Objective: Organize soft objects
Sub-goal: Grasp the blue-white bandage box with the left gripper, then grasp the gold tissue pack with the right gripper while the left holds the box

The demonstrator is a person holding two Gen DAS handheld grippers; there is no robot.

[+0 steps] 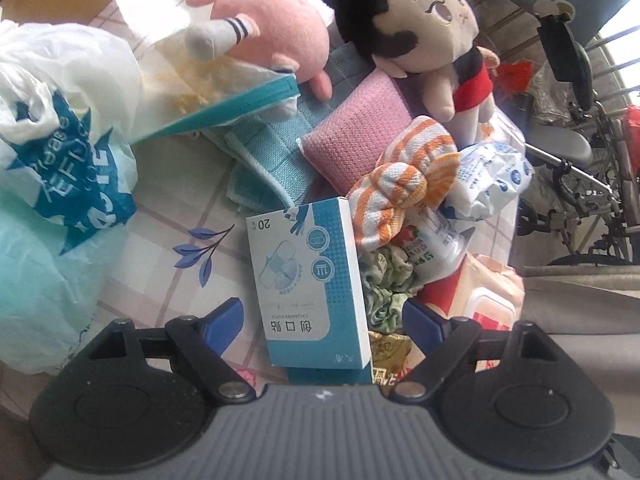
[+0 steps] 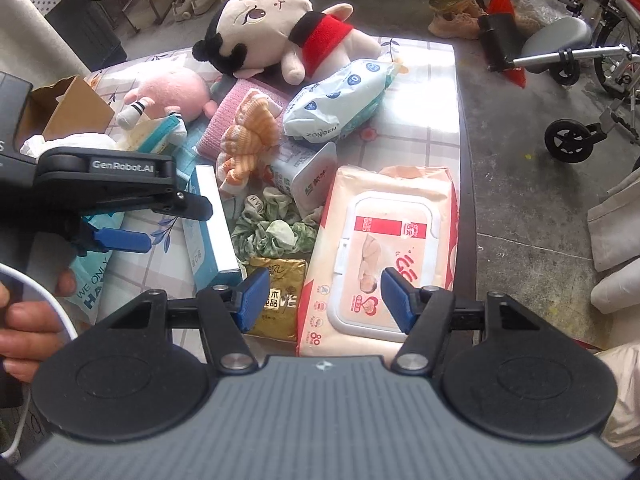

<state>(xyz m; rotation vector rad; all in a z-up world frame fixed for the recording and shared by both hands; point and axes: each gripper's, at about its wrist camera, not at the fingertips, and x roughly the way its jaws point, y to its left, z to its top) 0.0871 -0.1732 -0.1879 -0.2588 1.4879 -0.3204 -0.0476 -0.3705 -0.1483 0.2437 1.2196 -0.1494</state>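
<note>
We held both grippers pointing steeply down over the checked, leaf-printed tablecloth (image 1: pixel 160 216).

The left gripper (image 1: pixel 323 318) had its blue fingertips (image 1: pixel 224 318) apart, one on each side of the blue-and-white cardboard plaster box (image 1: pixel 308 280). The box sat between them with a gap at either pad, so nothing was gripped. Just beyond that box lay the orange-and-white striped knotted cloth (image 1: pixel 404 188), and past it the pink knitted pad (image 1: pixel 352 140). Farther ahead were the pink plush pig (image 1: pixel 276 28) and the black-haired plush doll in a red top (image 1: pixel 424 28). To the gripper's left bulged a white plastic bag with blue print (image 1: pixel 60 152).

The right gripper (image 2: pixel 324 300) also stood parted. Its right pad hung over the pink wet-wipe pack with a white flip lid (image 2: pixel 384 248), its left pad over the gold foil packet (image 2: pixel 276 300); neither pressed on anything we could see. Ahead of it lay the green crumpled fabric scrunchie (image 2: pixel 276 228), the pale blue tissue pack (image 2: pixel 336 104) and the same doll (image 2: pixel 276 28). The left gripper (image 2: pixel 120 240) showed at its left, with a hand (image 2: pixel 28 320) below.
</note>
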